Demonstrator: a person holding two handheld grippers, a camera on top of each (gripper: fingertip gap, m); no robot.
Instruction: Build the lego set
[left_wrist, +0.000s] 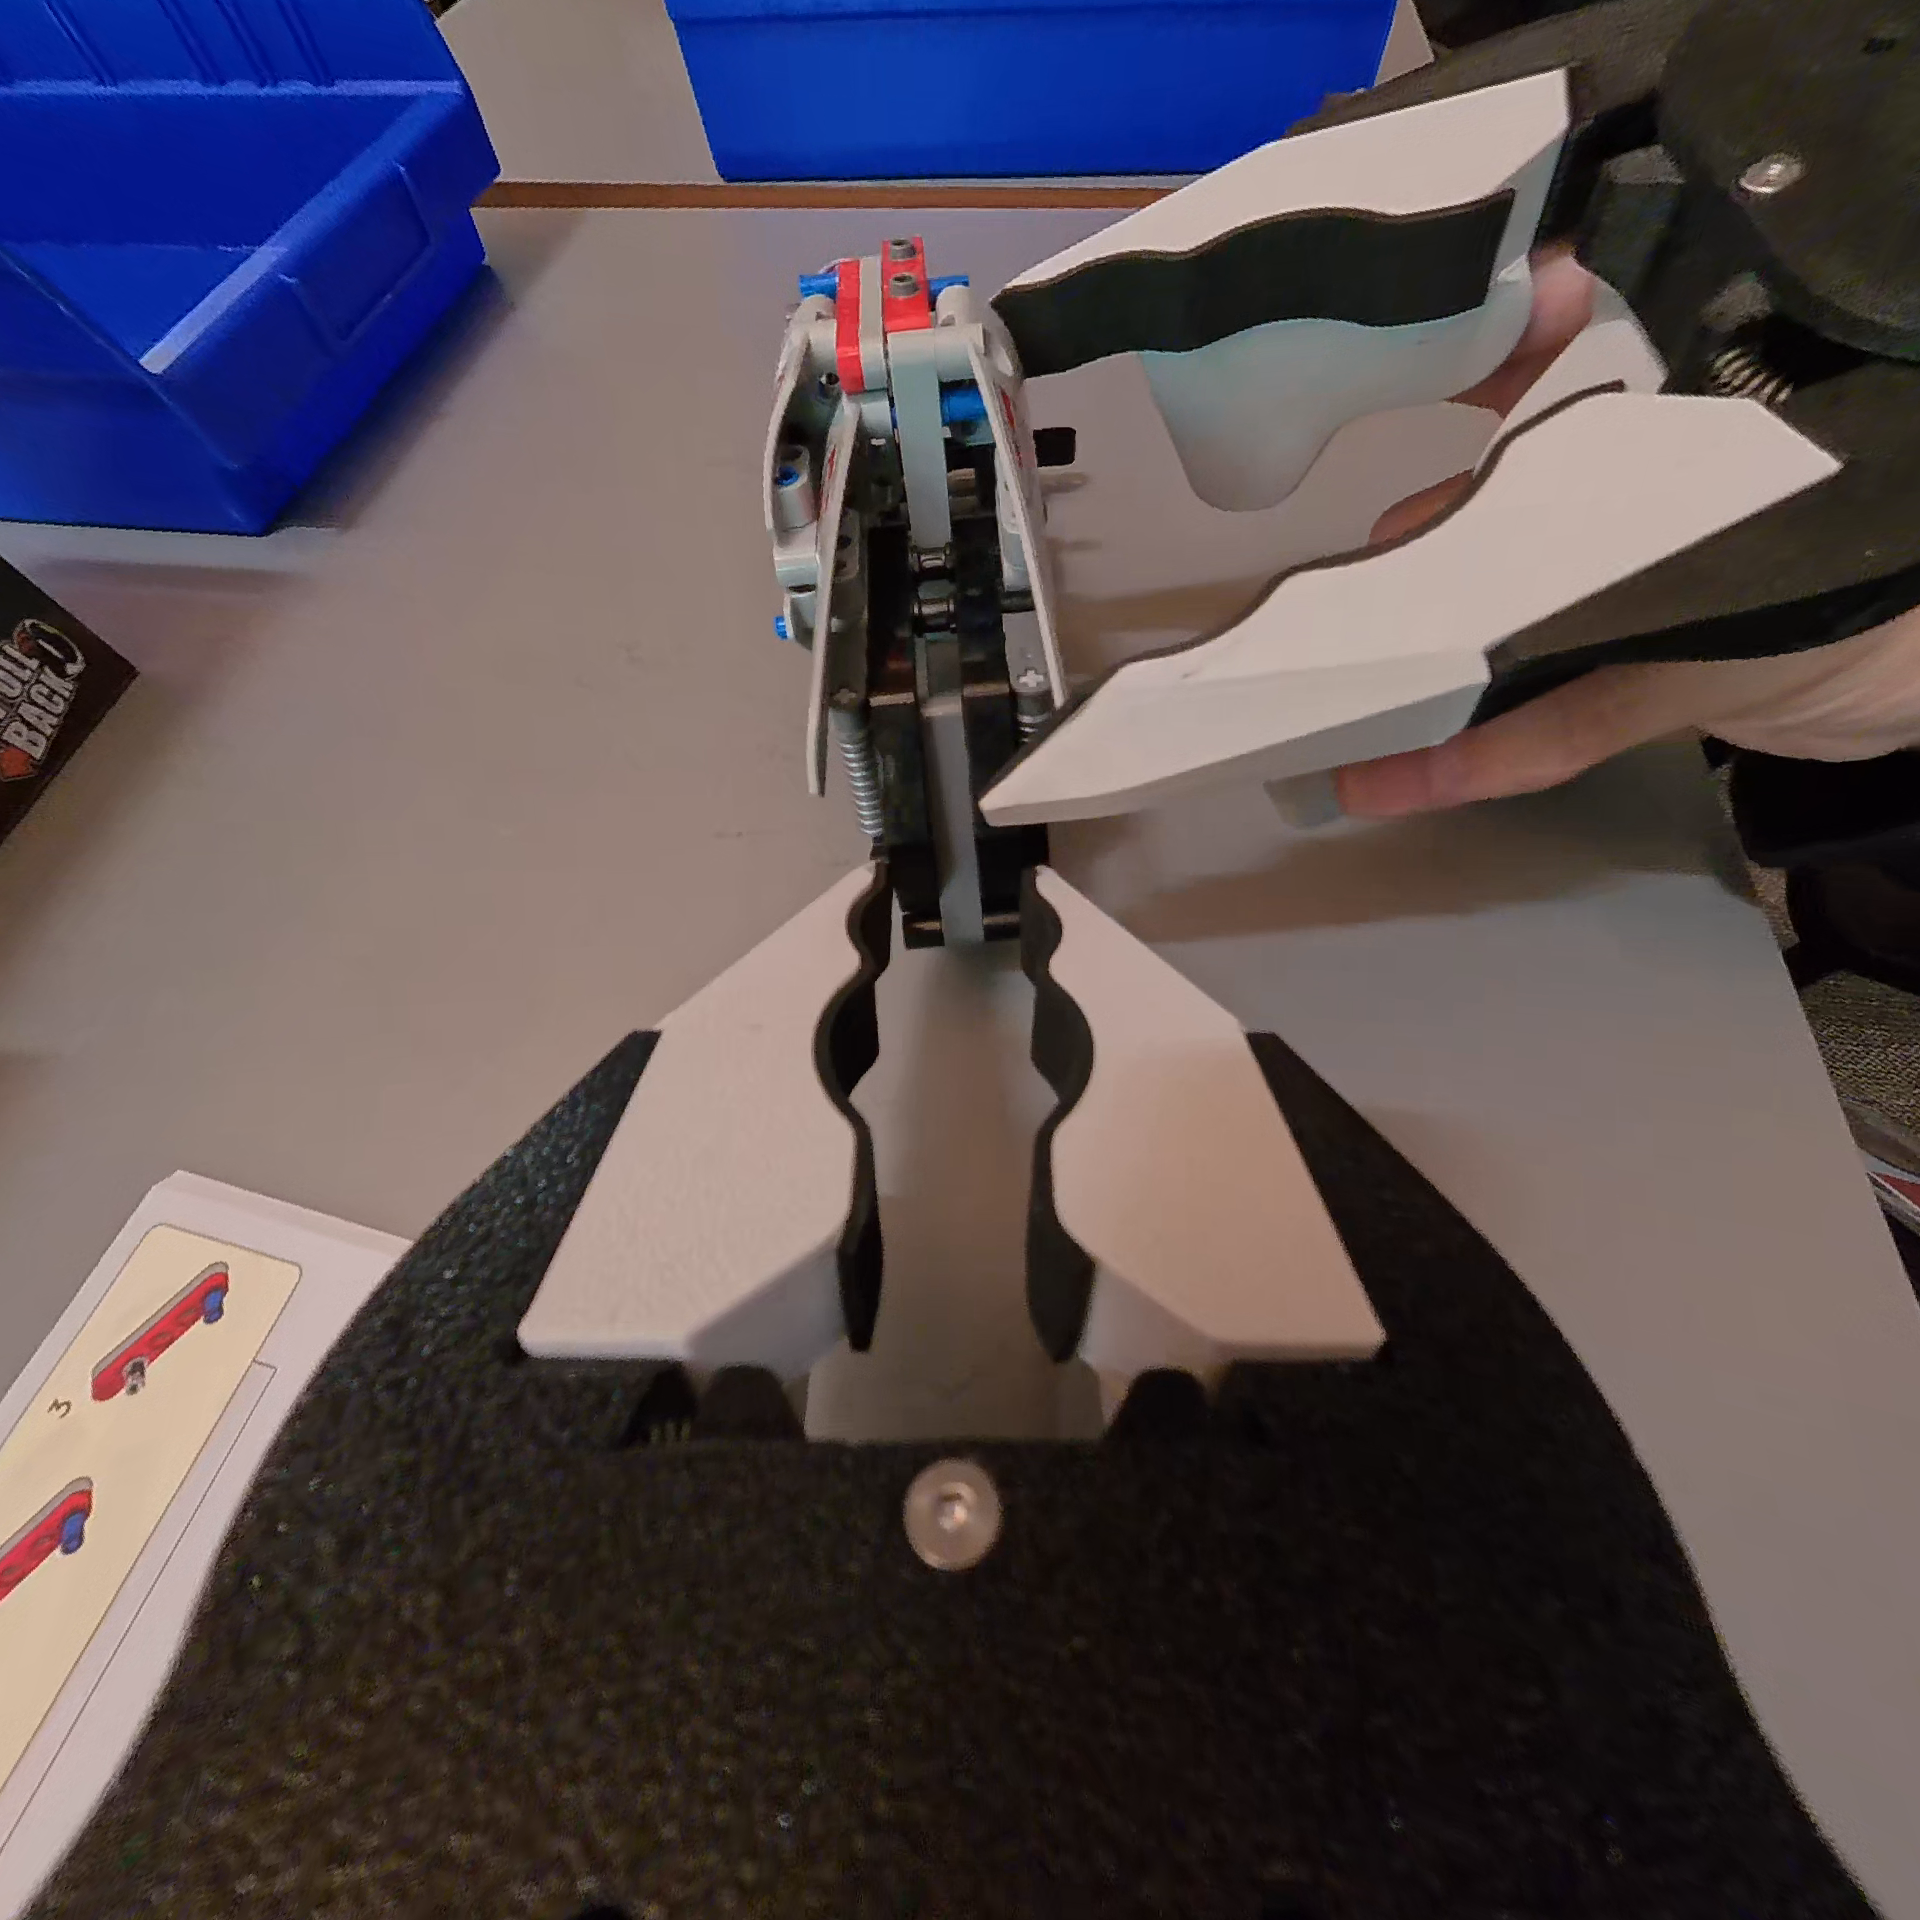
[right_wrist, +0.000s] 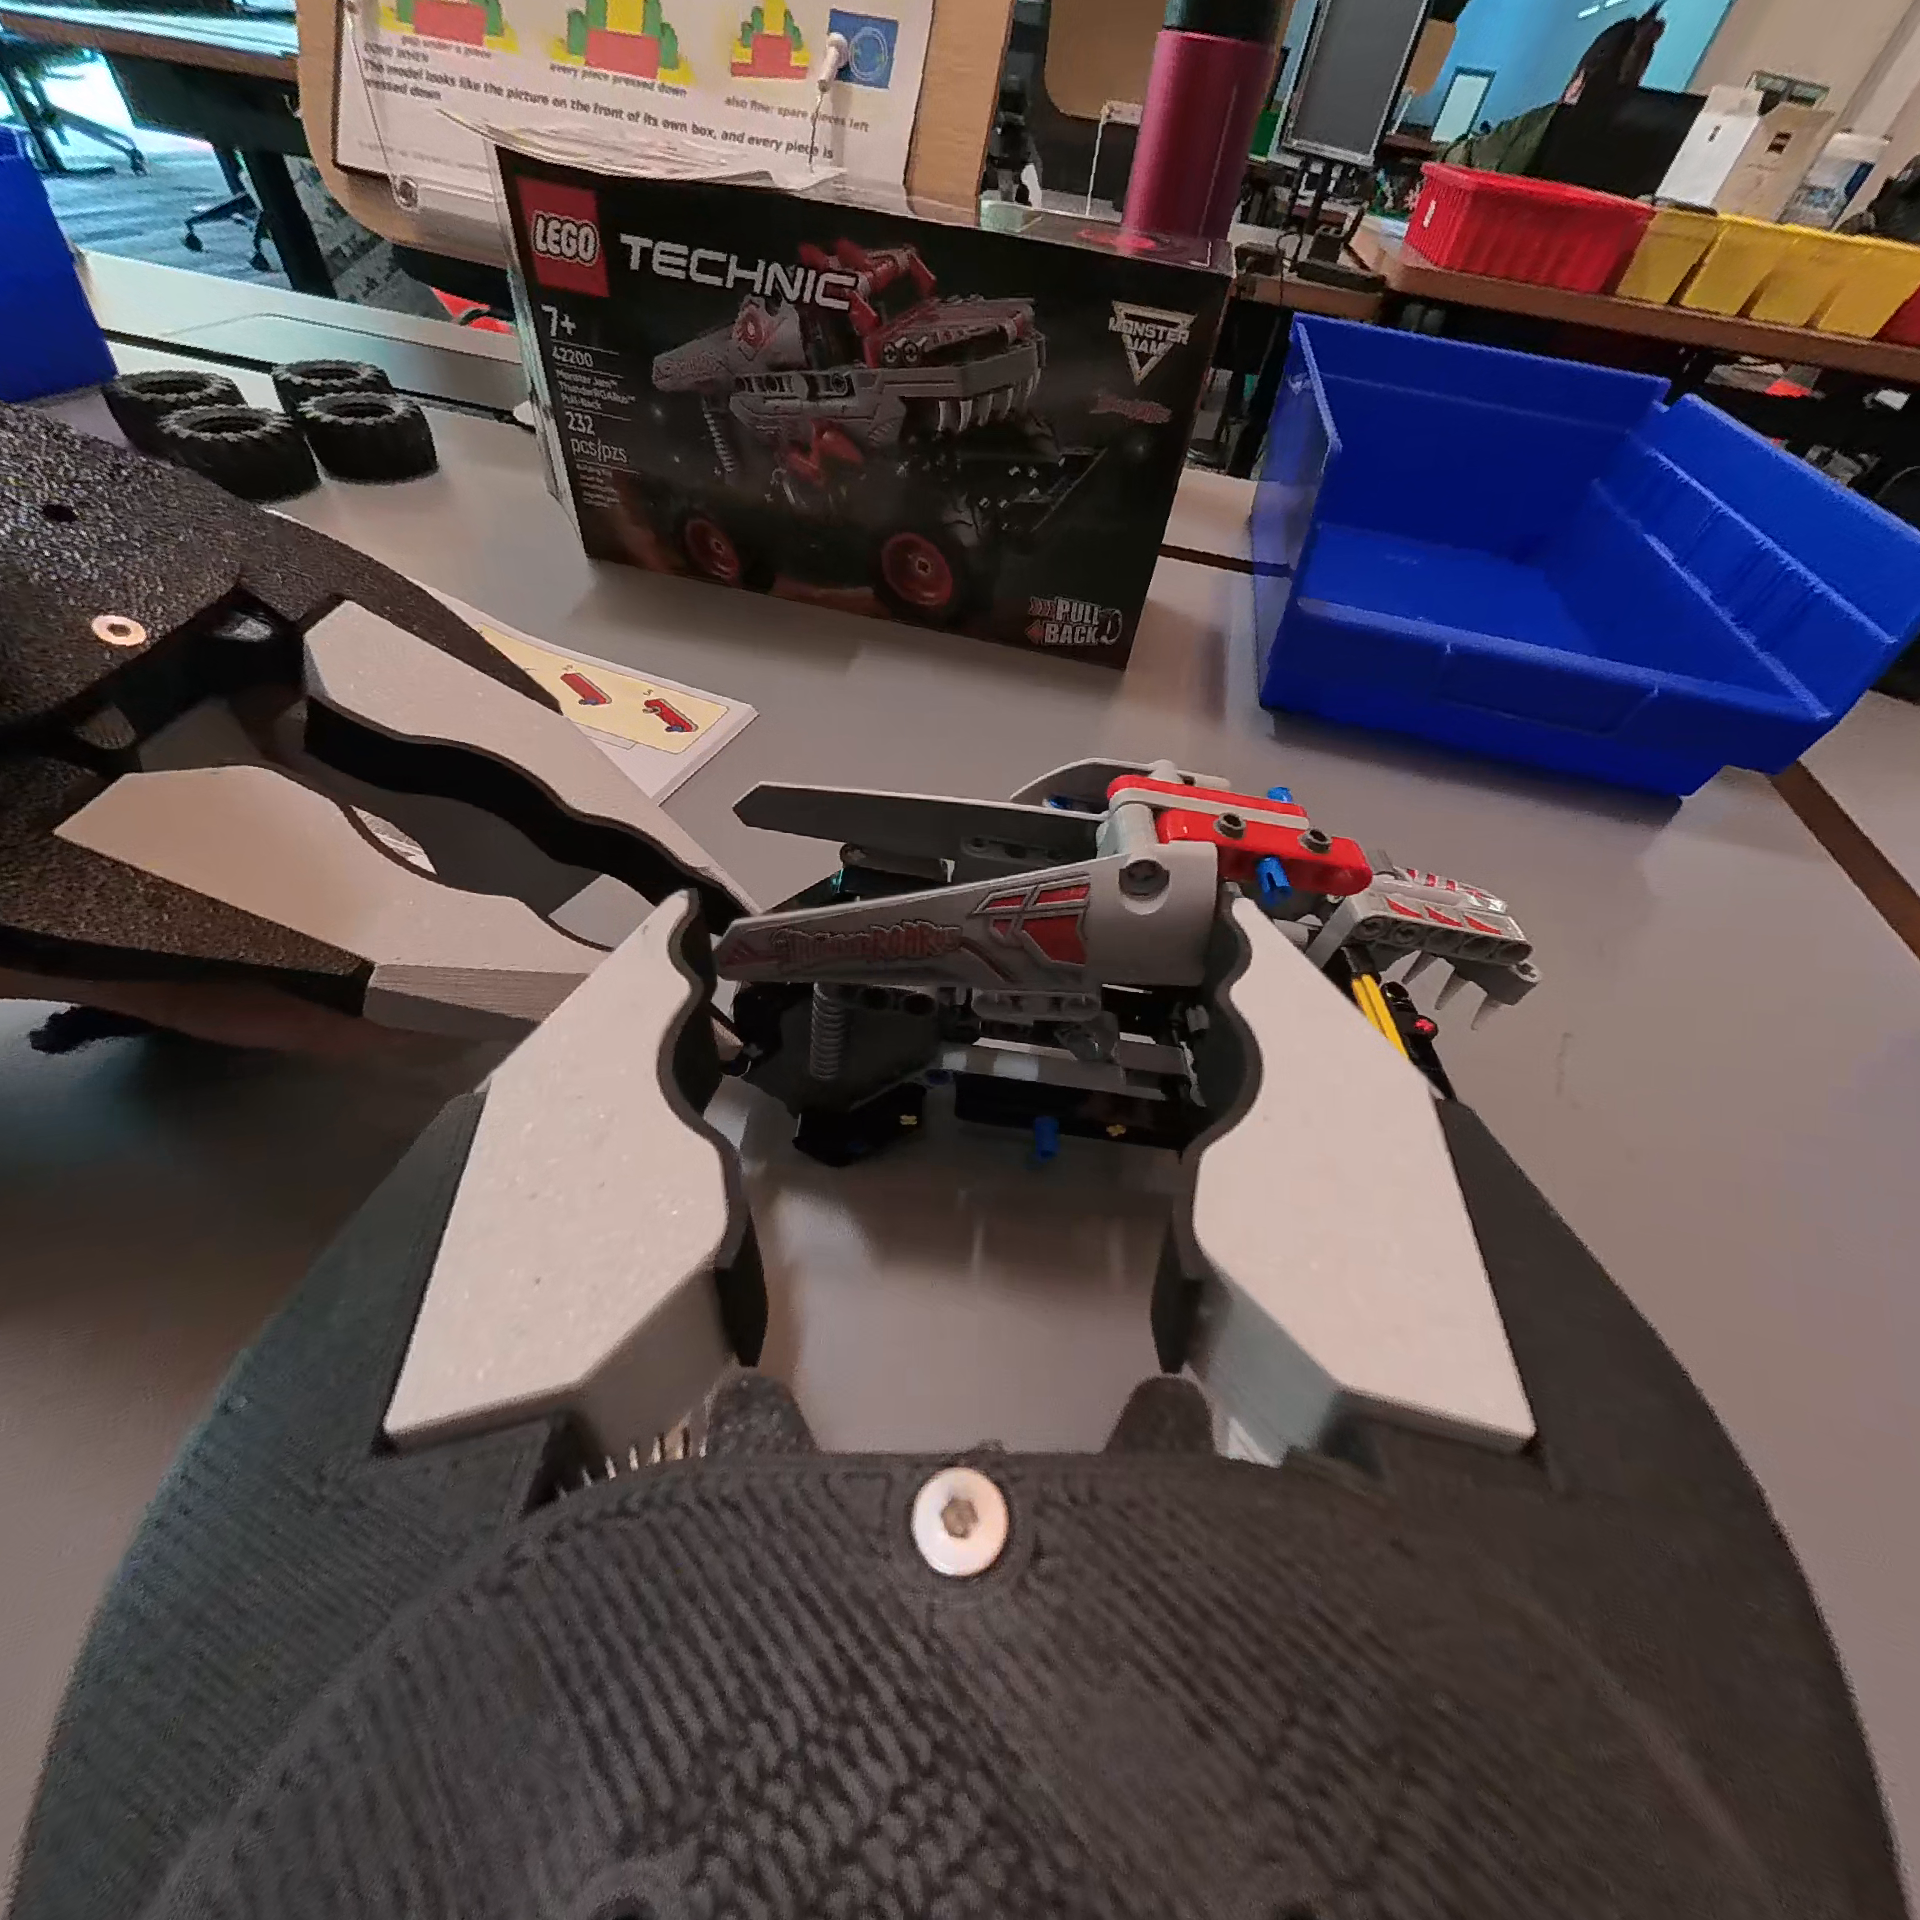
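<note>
The partly built Lego truck (left_wrist: 920, 436) is grey, red and black, without wheels, and rests on the grey table (left_wrist: 520, 779). My left gripper (left_wrist: 961, 894) is shut on its black rear end. My right gripper (left_wrist: 997, 561) comes in from the right and is open wide, its jaws straddling the truck's side, one tip by the front and one by the rear. In the right wrist view the truck (right_wrist: 1039, 914) lies side-on between my right gripper's (right_wrist: 961, 925) open fingers. The left gripper (right_wrist: 582, 894) reaches in from the left to the truck's rear.
The set's box (right_wrist: 862, 416) stands behind the truck, with several black tyres (right_wrist: 270, 426) to its left. An instruction sheet (left_wrist: 135, 1403) lies at my near left. Blue bins stand at the far left (left_wrist: 208, 312), far centre (left_wrist: 987, 94) and right (right_wrist: 1507, 582).
</note>
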